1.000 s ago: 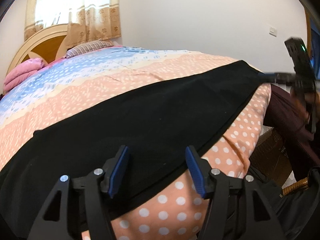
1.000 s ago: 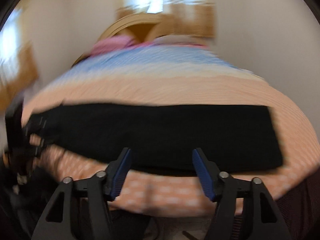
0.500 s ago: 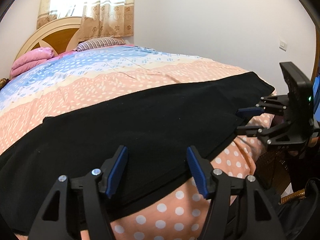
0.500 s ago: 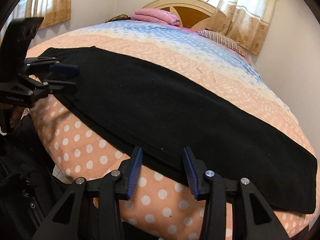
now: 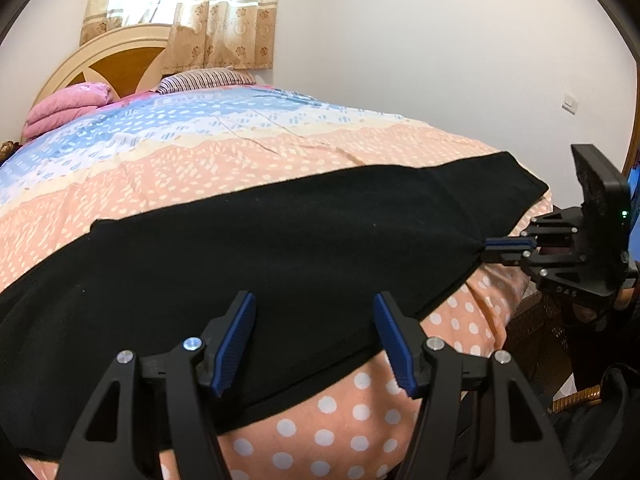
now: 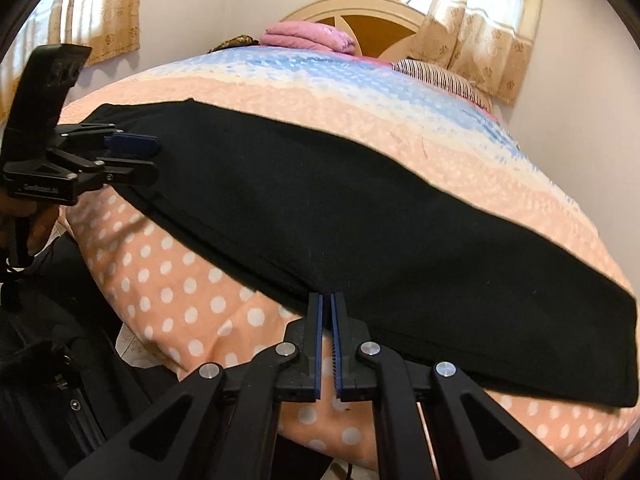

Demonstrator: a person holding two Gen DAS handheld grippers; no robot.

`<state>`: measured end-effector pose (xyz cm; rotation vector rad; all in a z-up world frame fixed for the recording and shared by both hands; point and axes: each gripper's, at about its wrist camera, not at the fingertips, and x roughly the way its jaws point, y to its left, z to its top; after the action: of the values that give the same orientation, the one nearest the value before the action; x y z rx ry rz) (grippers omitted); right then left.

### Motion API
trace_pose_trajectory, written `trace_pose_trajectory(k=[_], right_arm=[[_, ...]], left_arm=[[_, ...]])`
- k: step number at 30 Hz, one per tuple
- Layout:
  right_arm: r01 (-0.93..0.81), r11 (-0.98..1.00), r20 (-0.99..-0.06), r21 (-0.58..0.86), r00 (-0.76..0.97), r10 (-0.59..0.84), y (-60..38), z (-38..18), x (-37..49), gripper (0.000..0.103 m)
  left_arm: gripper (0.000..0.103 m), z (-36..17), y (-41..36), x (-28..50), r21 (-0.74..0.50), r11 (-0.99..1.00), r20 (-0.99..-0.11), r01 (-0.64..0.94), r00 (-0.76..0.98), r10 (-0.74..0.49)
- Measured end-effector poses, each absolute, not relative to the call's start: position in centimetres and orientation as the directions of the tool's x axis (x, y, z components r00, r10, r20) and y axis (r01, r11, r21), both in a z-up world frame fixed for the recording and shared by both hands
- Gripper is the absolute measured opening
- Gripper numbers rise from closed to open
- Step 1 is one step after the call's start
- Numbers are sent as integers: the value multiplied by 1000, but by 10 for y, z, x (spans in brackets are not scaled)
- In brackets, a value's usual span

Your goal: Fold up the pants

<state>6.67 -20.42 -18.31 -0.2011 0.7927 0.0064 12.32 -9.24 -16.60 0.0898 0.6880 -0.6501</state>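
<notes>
Black pants point(image 5: 280, 248) lie flat in a long band across the near part of the bed. In the right wrist view my right gripper point(image 6: 326, 300) is shut on the near edge of the pants point(image 6: 360, 208), with the cloth pinched between its blue pads. The left wrist view shows the same right gripper point(image 5: 486, 250) at the right, where the cloth rises to a small peak. My left gripper point(image 5: 314, 300) stands open at the other end, with the near hem lying between its spread fingers. From the right wrist view, the left gripper point(image 6: 154, 156) has one finger above and one below the pants' end.
The bed has a peach dotted quilt point(image 5: 240, 160) with blue bands farther back. A folded pink blanket point(image 5: 68, 108) and a striped pillow point(image 5: 204, 80) lie by the headboard point(image 5: 112, 60). A wicker basket point(image 5: 532, 340) stands right of the bed. Dark fabric point(image 6: 52, 380) hangs below the bed edge.
My right gripper came down to the bed's near edge and closed on the pants' hem. The left gripper stayed open in about the same place.
</notes>
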Motion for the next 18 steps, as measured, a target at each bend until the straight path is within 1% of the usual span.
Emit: trace_pose_trajectory(k=[5, 6, 7, 8, 10, 18], right_arm=[[-81, 981, -697, -175, 714, -65, -202, -172, 61, 3], [-83, 980, -699, -183, 711, -71, -203, -171, 63, 3], [-84, 978, -705, -190, 705, -76, -203, -174, 64, 3], [-87, 978, -712, -190, 698, -77, -203, -177, 65, 3], [-93, 978, -731, -188, 678, -76, -203, -184, 69, 3], [-99, 977, -742, -187, 666, -74, -201, -182, 66, 3]], left_arm=[[65, -164, -91, 119, -124, 797, -616, 590, 584, -529], [68, -164, -90, 119, -130, 797, -612, 590, 585, -532], [72, -164, -89, 119, -132, 801, -610, 584, 589, -530], [73, -165, -88, 120, -133, 804, -611, 580, 591, -527], [73, -167, -89, 121, -138, 803, -615, 580, 585, -528], [73, -167, -85, 122, -142, 809, -610, 570, 593, -526]])
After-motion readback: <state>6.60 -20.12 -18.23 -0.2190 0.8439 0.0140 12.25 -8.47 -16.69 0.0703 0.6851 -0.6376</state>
